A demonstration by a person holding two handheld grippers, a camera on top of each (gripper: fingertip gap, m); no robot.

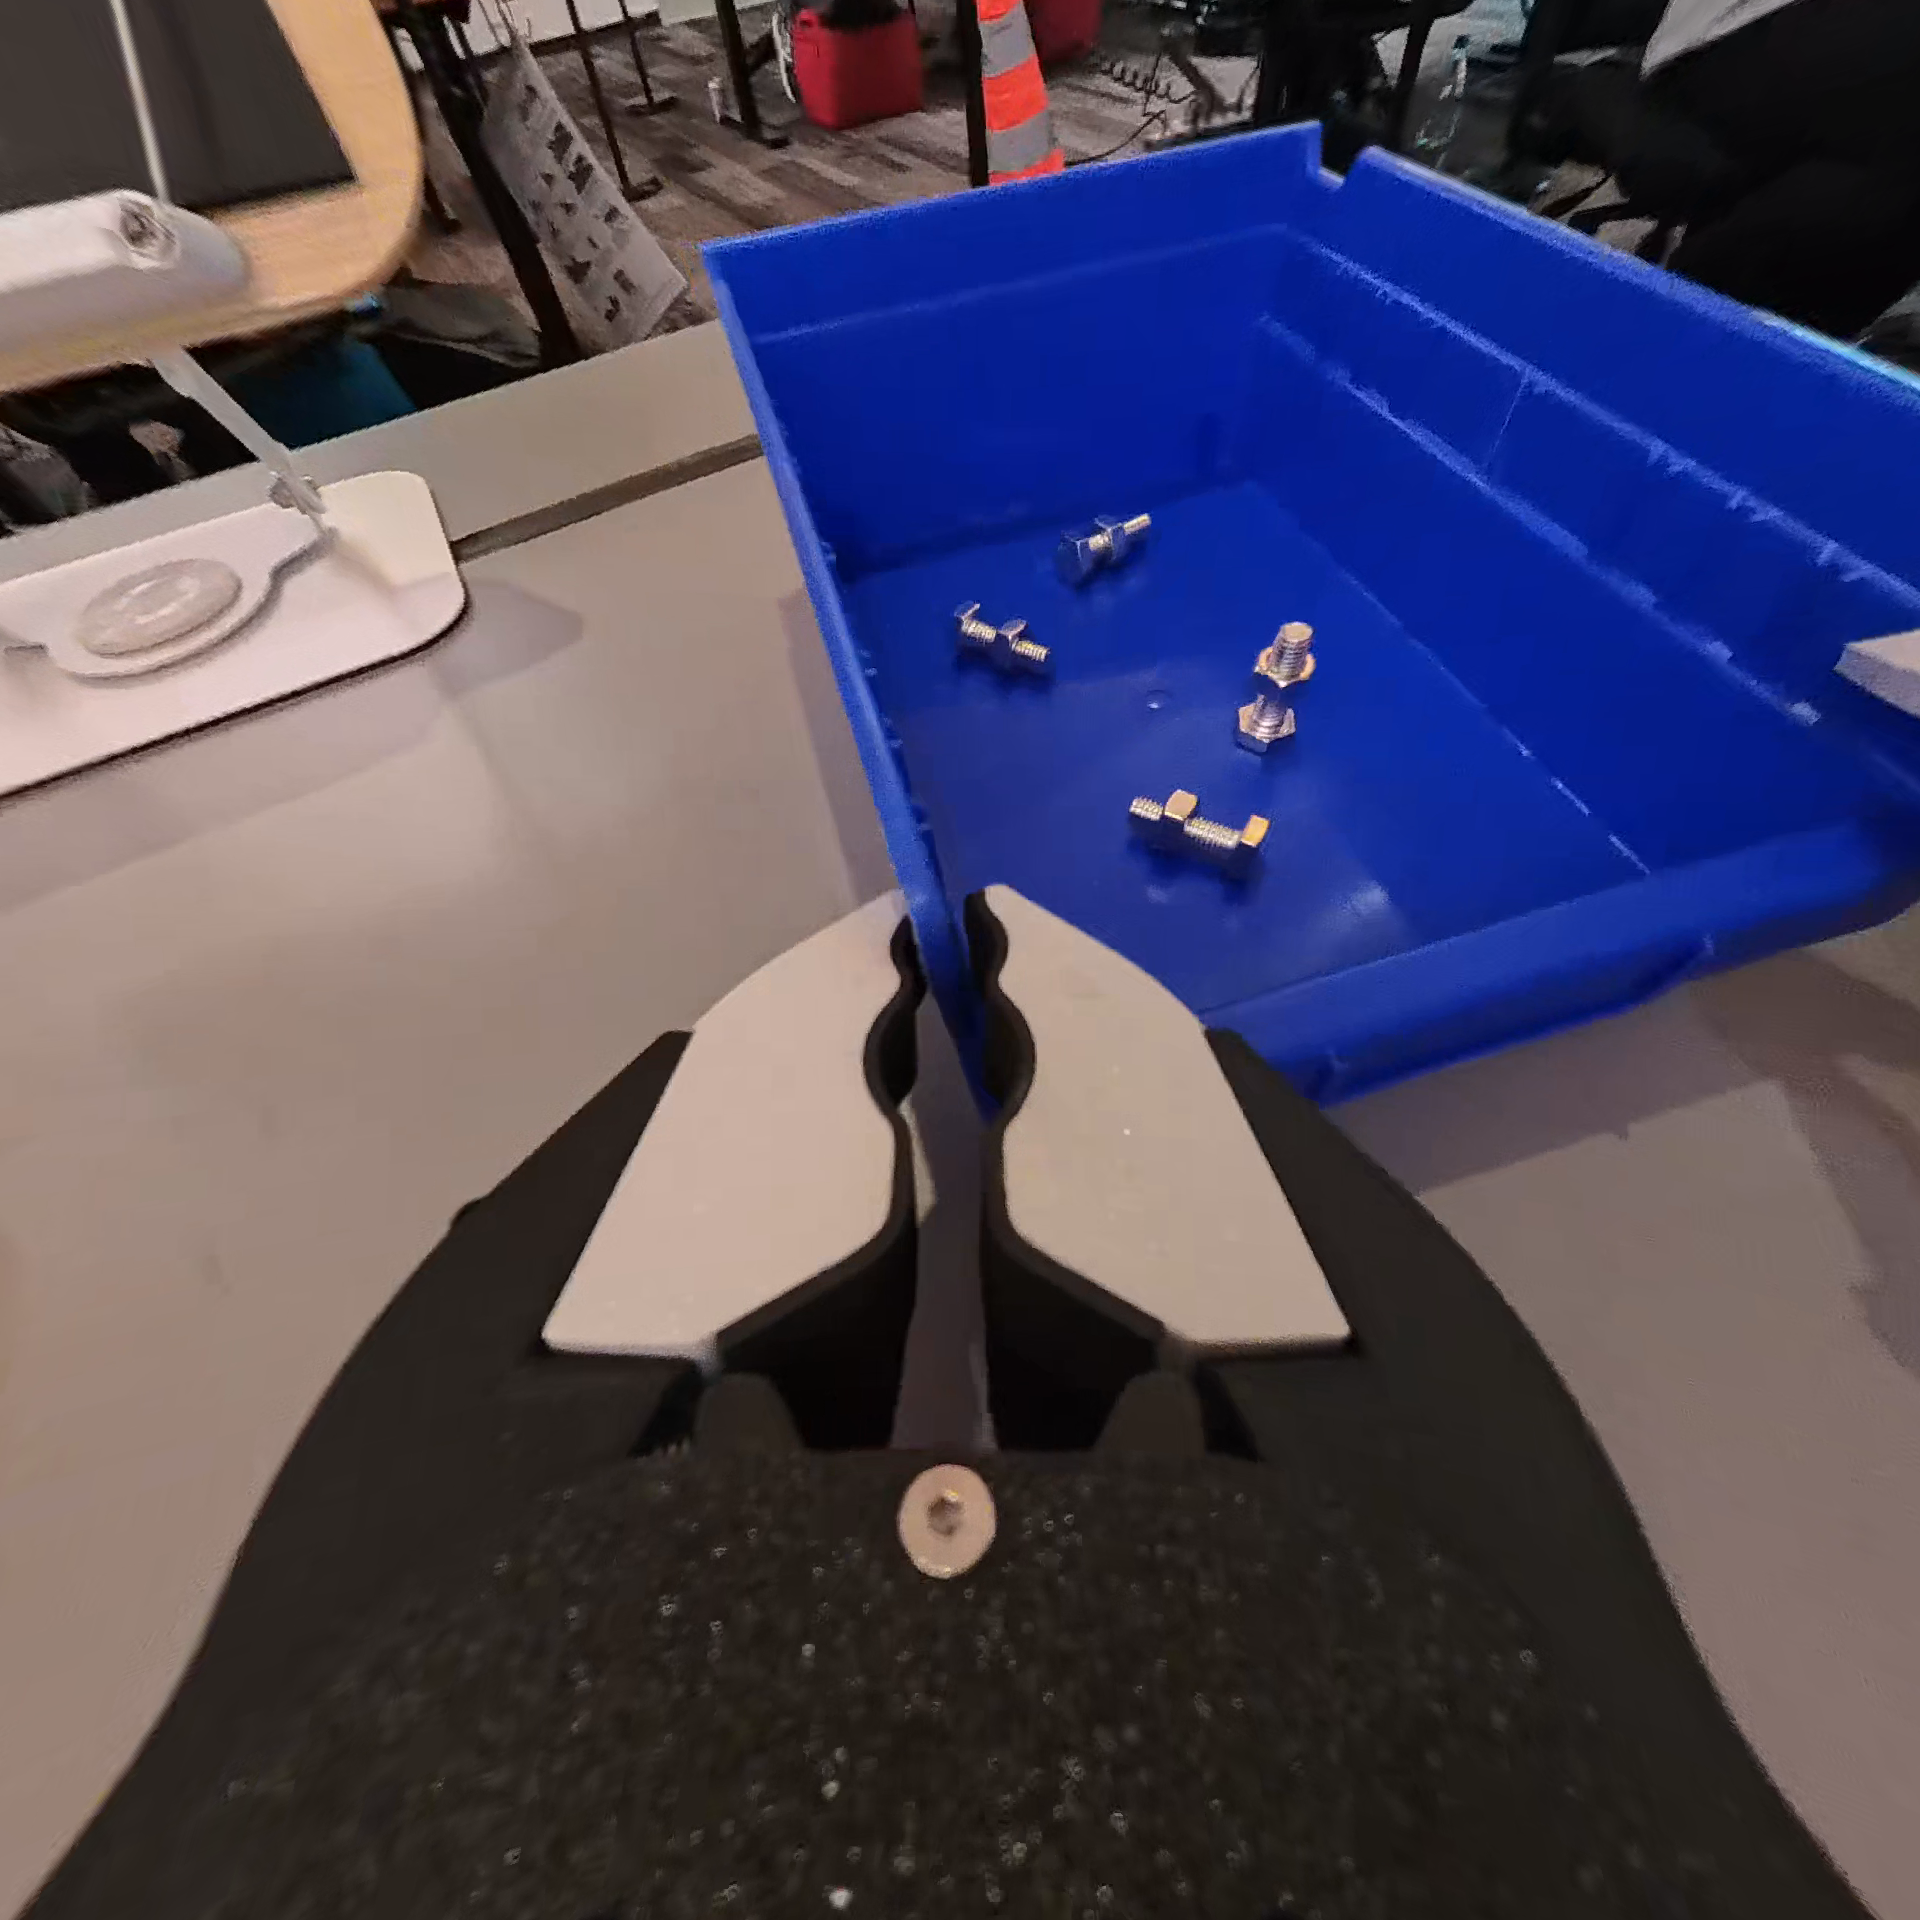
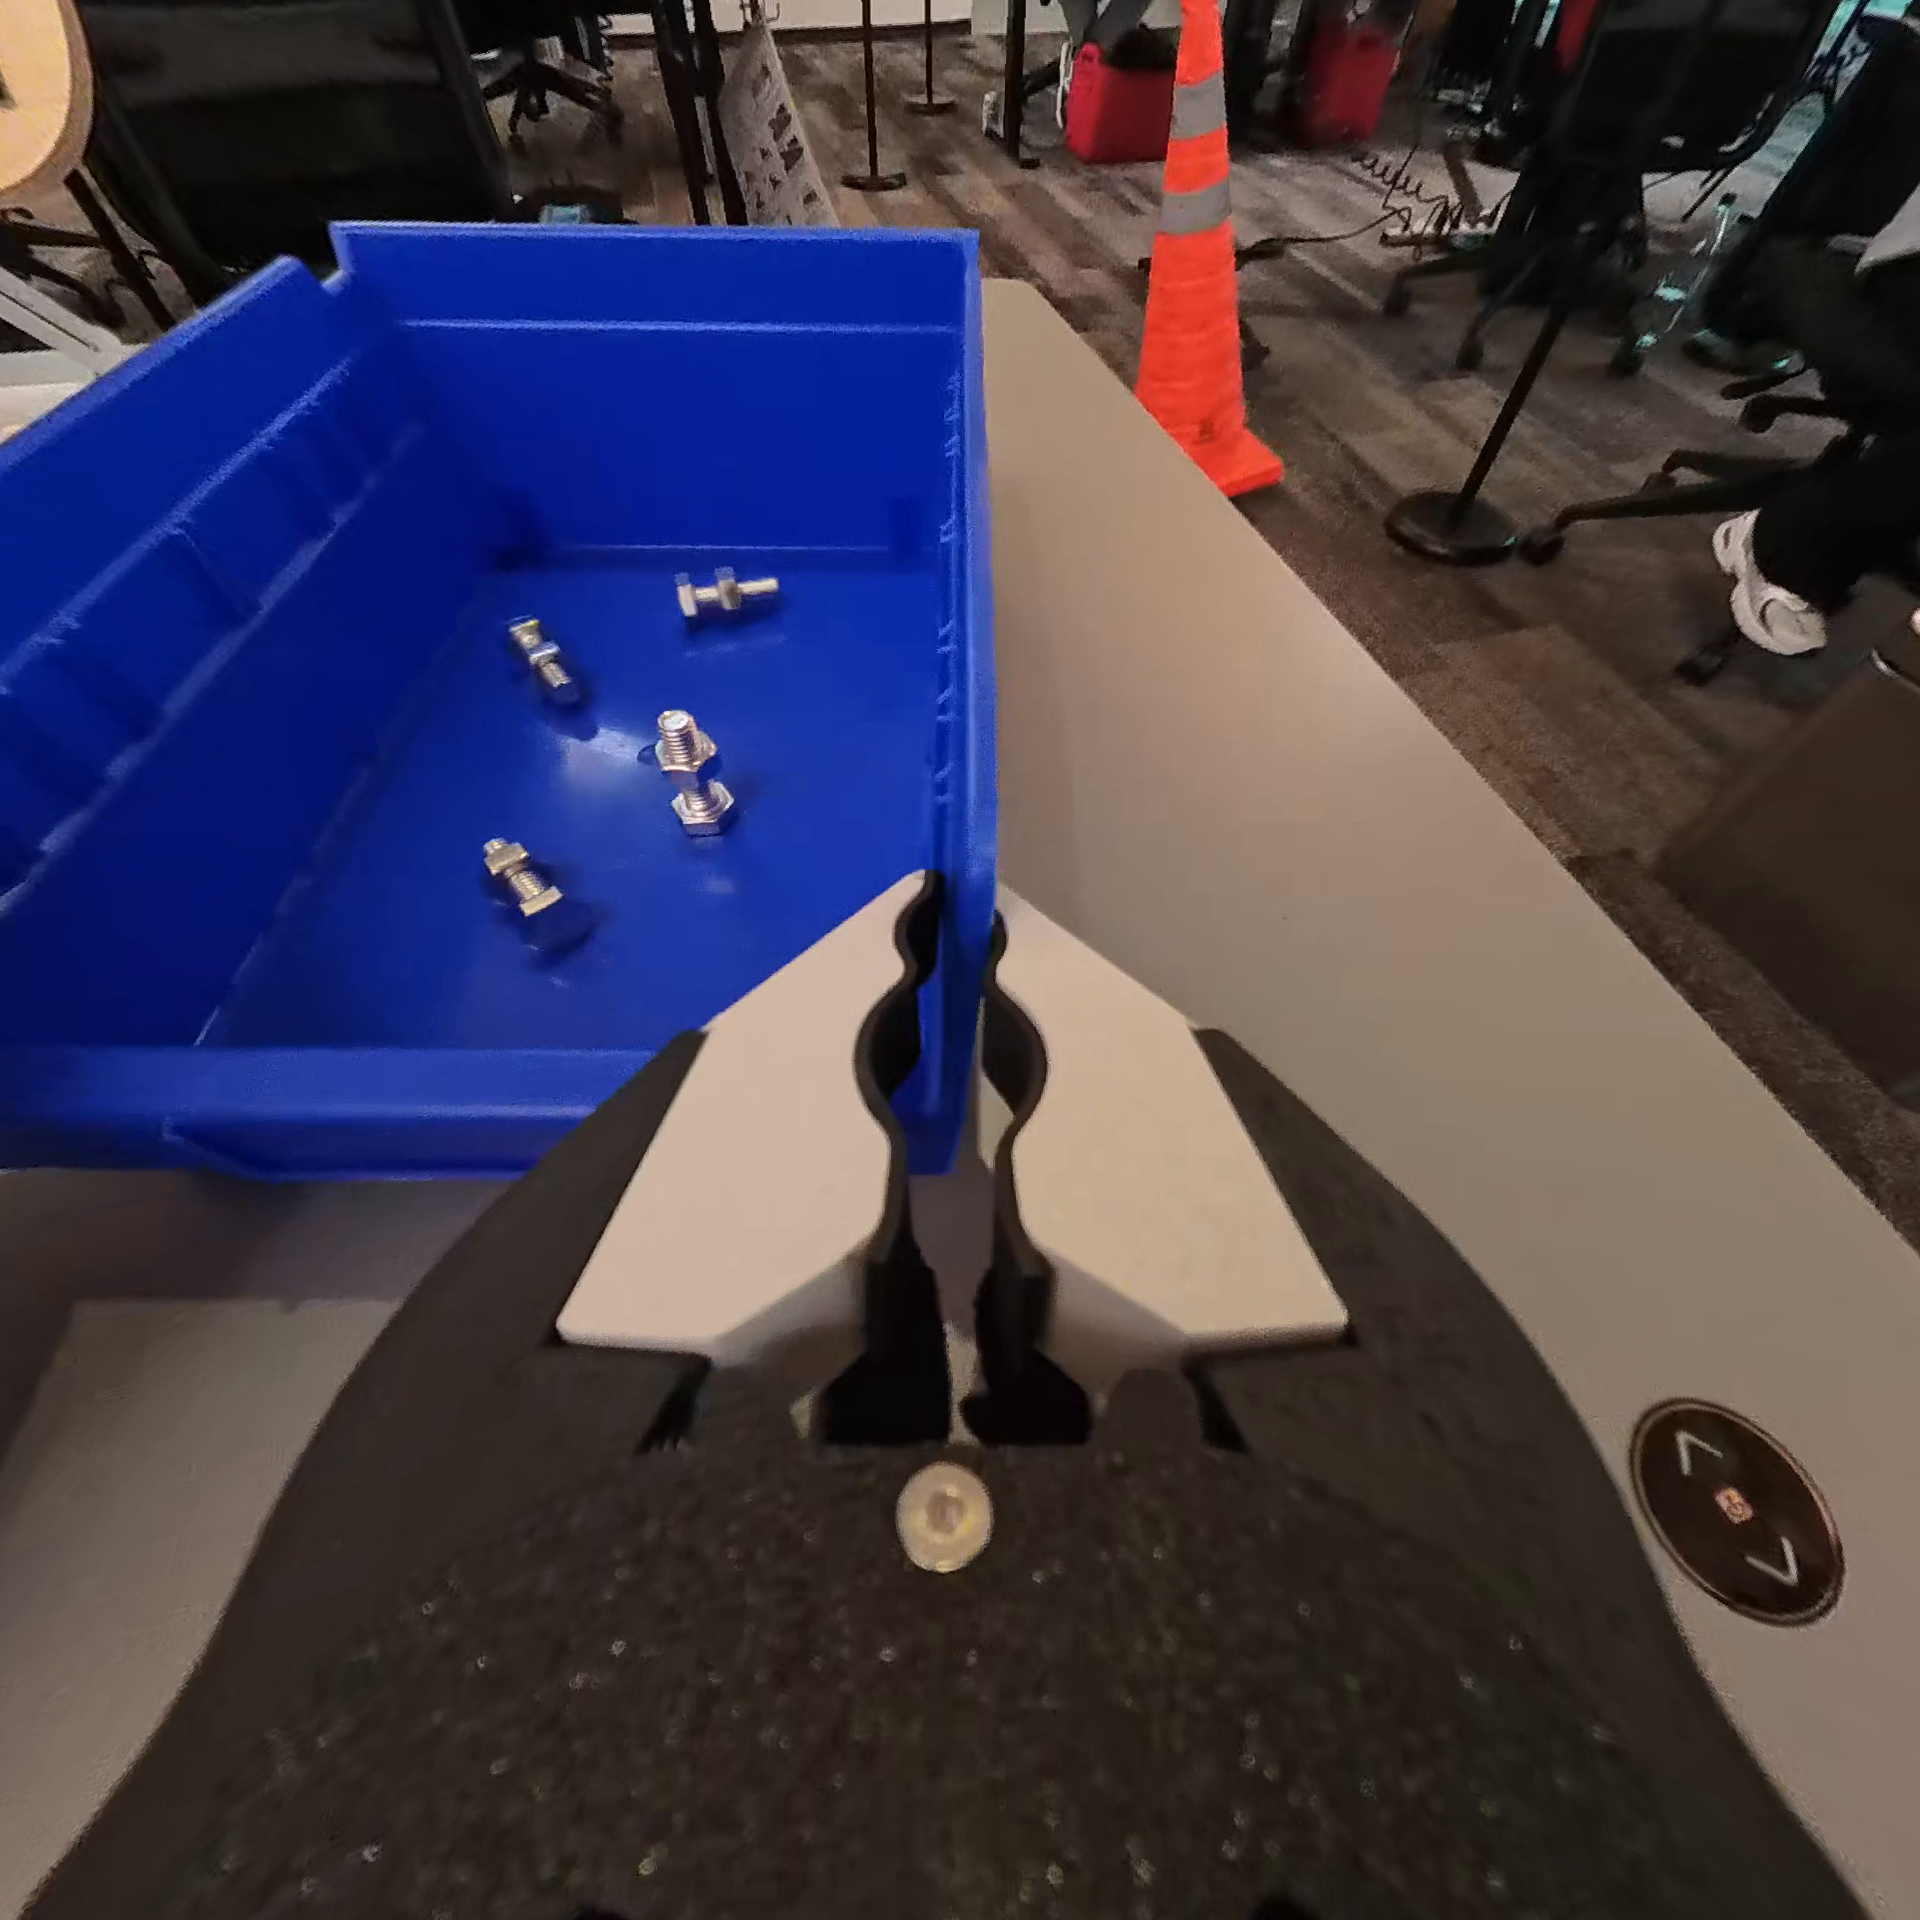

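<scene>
The open blue plastic storage bin (image 1: 1351, 343) sits on the grey surface (image 1: 416, 987), four loose silver bolts with nuts (image 1: 1200, 831) on its floor. The left gripper (image 1: 943, 925) has its fingers clamped on the bin's left wall, and the right gripper (image 2: 961, 914) on its right wall. The bin looks stiff, light and smooth-sided, so thin rims near the front corners seem the natural hold, though the bolts may roll.

1. My grey worktop (image 2: 1299, 831) carries a round control button (image 2: 1735, 1512) near its edge.
2. Beyond it I see dark wood-patterned floor (image 2: 1455, 644).
3. An orange cone (image 2: 1195, 291) with grey bands stands there.
4. Black stand poles (image 2: 1496, 436), red containers (image 1: 857, 68) and a pale wooden tabletop (image 1: 343, 156) fill the dim room.
</scene>
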